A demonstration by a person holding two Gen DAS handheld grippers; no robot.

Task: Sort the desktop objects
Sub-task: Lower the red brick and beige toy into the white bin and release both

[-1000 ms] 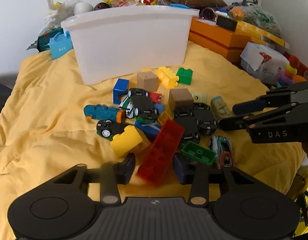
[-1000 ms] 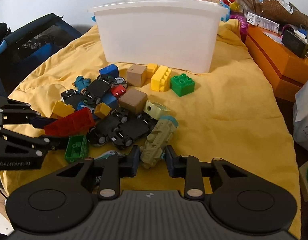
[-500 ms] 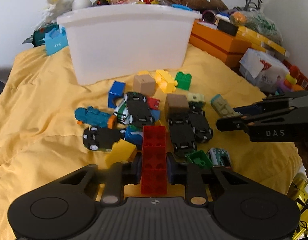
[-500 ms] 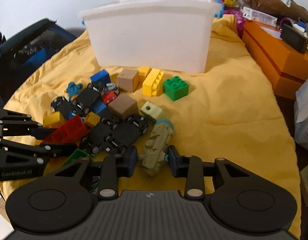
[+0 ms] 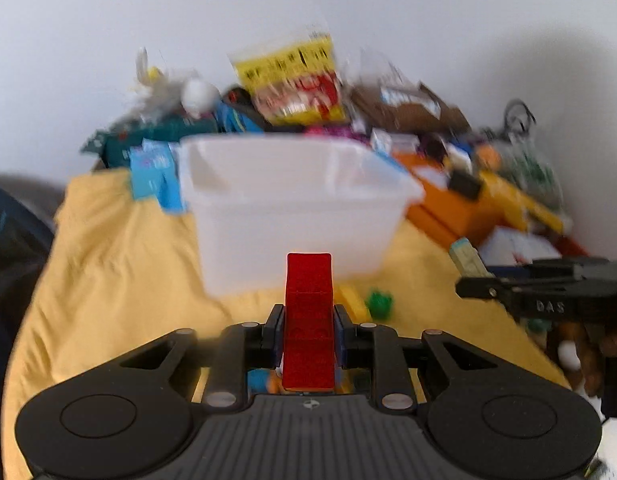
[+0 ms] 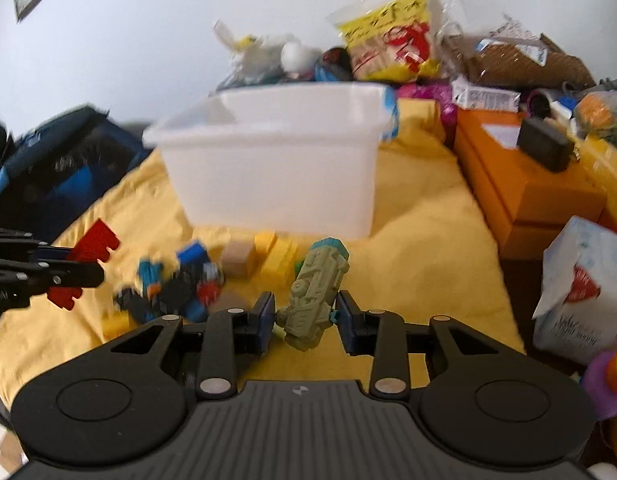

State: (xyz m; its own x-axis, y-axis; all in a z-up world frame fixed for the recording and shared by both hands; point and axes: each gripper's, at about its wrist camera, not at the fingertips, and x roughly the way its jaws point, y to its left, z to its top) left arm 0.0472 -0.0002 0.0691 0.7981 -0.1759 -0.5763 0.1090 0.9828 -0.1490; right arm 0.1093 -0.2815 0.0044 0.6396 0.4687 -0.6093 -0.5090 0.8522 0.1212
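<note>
My left gripper [image 5: 308,330] is shut on a long red brick [image 5: 309,320] and holds it up above the yellow cloth, in front of the white bin [image 5: 292,216]. It also shows at the left of the right wrist view [image 6: 88,264]. My right gripper [image 6: 306,320] is shut on a pale green toy train [image 6: 314,296] with a teal end, lifted off the cloth, facing the white bin [image 6: 272,160]. The right gripper with the train shows at the right of the left wrist view [image 5: 468,276]. Remaining toys [image 6: 180,284] lie in a pile on the cloth.
Yellow bricks [image 6: 276,256], a tan cube [image 6: 238,258] and a green brick [image 5: 378,302] lie before the bin. Orange boxes [image 6: 520,188] stand at the right, a white carton [image 6: 584,280] nearer. A dark blue bag [image 6: 56,160] sits left. Clutter is piled behind the bin.
Both grippers closed on their objects and lifted them off the cloth toward the bin: the left with the red brick, the right with the green train.
</note>
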